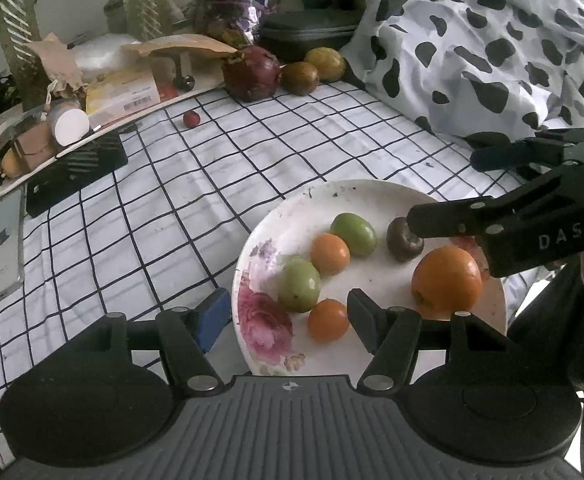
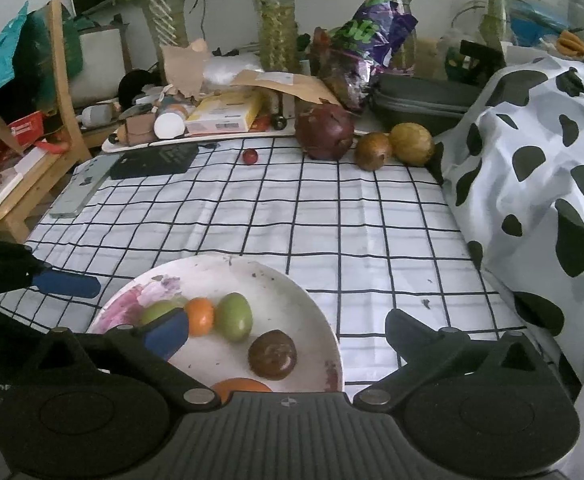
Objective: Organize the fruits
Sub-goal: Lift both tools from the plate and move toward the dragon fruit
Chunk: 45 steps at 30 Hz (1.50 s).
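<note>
Surface: checked tablecloth (image 2: 292,216), white with black grid lines, clutter along its far edge.
Cover: cow-print cloth (image 2: 540,168) heaped on the right side.
Plate: white floral plate (image 1: 275,216) at the near edge of the cloth, carrying the sorted fruit.
Left gripper (image 1: 287,316): jaws wide, holding nothing, astride the plate's near left rim.
Right gripper (image 2: 287,332): jaws wide, holding nothing, over the plate's right part.
Far fruit: dark red dragon fruit (image 2: 324,131), with two brownish-yellow fruits (image 2: 373,151) just beside it, off the plate.
Plate fruit: large orange (image 1: 447,282), two green fruits (image 1: 354,233), two small oranges (image 1: 330,254), one brown fruit (image 2: 272,354).
Stray: small red fruit (image 2: 250,156) alone on the cloth, well apart from the plate.
</note>
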Available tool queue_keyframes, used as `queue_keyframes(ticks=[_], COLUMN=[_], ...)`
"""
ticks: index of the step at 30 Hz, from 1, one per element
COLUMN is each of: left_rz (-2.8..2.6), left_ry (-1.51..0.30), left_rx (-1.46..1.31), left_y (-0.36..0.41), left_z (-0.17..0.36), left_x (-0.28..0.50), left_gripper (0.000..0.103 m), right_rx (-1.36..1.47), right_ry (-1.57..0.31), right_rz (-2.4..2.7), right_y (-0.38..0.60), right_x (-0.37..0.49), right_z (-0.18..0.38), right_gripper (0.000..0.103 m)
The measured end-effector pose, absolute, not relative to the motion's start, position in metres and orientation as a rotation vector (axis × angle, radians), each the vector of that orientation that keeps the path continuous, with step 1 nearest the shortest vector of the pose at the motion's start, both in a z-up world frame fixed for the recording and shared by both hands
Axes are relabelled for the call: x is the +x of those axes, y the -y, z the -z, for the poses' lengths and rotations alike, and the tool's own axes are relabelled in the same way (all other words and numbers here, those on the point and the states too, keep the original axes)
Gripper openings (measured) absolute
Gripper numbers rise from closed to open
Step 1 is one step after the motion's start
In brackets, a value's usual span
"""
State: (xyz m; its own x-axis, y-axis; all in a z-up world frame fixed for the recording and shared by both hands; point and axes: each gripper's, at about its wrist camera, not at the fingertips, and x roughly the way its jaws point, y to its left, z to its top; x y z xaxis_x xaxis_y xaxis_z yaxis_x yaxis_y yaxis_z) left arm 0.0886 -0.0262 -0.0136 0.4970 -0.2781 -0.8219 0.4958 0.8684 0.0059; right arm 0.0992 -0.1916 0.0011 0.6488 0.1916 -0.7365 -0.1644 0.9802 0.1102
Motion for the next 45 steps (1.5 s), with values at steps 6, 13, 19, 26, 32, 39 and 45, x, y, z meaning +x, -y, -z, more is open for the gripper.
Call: queue_keyframes(ticks=[6, 13, 19, 26, 32, 39, 45], left_rz=[0.473, 0.473, 0.46, 0.43, 0.411, 0.4, 0.404], left_ry=[-0.943, -0.922, -0.901, -0.873, -0.859, -0.848, -0.841], left_rx=[0.258, 0.236, 0.219, 0.217, 0.191, 0.202, 0.219], left_y=[0.027, 0.026, 0.024, 0.022, 0.02, 0.02, 0.023], left_z=[0.013, 0.009, 0.005, 0.0, -0.002, -0.002, -0.003], left_x=[0.09, 0.091, 0.094, 0.099, 0.105, 0.119, 0.126], left_gripper=[0.063, 0.063, 0.063, 0.063, 0.073, 0.073, 0.073], right_rx=[0.04, 0.027, 0.009, 0.037, 0.048, 0.031, 0.043], right_ry=[-0.845, -0.833, -0.81, -0.791, -0.784, -0.789, -0.805], right_rz=[-0.19, -0.181, -0.166, -0.125, -0.109, -0.095, -0.067], right_y=[0.192, 0.189, 0.187, 0.194, 0.196, 0.194, 0.198], right_x=[0.102, 0.106, 0.108, 0.112, 0.116, 0.12, 0.127], right_z=[0.0, 0.0, -0.002, -0.004, -0.005, -0.002, 0.001], right_gripper=[0.103, 0.103, 0.103, 0.103, 0.103, 0.103, 0.103])
